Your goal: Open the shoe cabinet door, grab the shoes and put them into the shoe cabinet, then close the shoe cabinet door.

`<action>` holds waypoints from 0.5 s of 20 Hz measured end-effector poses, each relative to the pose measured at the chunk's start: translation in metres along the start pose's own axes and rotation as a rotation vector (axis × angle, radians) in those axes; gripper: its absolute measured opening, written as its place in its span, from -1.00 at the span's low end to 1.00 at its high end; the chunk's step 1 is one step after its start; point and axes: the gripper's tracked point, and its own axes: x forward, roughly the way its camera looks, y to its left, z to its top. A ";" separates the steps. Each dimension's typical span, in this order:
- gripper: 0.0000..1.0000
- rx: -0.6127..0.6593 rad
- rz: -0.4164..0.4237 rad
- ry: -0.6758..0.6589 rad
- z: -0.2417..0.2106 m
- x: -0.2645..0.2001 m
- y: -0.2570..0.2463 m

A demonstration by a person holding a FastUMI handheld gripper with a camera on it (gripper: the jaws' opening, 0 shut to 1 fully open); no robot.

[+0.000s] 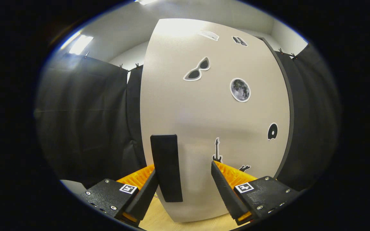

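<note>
Right up against the shoe cabinet door, with the gripper spread wide and holding nothing. Facing the pale door panel square on, close enough that it takes up most of what lies ahead. Black upright handle sitting between the fingers, hard by the left finger and possibly brushing it, well apart from the right finger; cannot tell for sure about contact. Likely lined up this way so the fingers can close across the handle and pull the door outward. Door apparently shut, so opening looks not yet done. Stickers scattered over the panel beyond the fingers: sunglasses, a moon, a guitar just ahead of the right finger. Black cloth wall hanging to either side of the cabinet, light wooden floor beneath the fingers. No shoes to be pointed at from this angle, so presumably to be fetched after the door swings open
</note>
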 end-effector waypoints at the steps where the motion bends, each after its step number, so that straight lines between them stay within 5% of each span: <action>1: 0.90 -0.005 -0.002 0.001 0.000 0.002 0.003; 10: 0.82 -0.069 -0.074 -0.026 0.002 0.030 0.013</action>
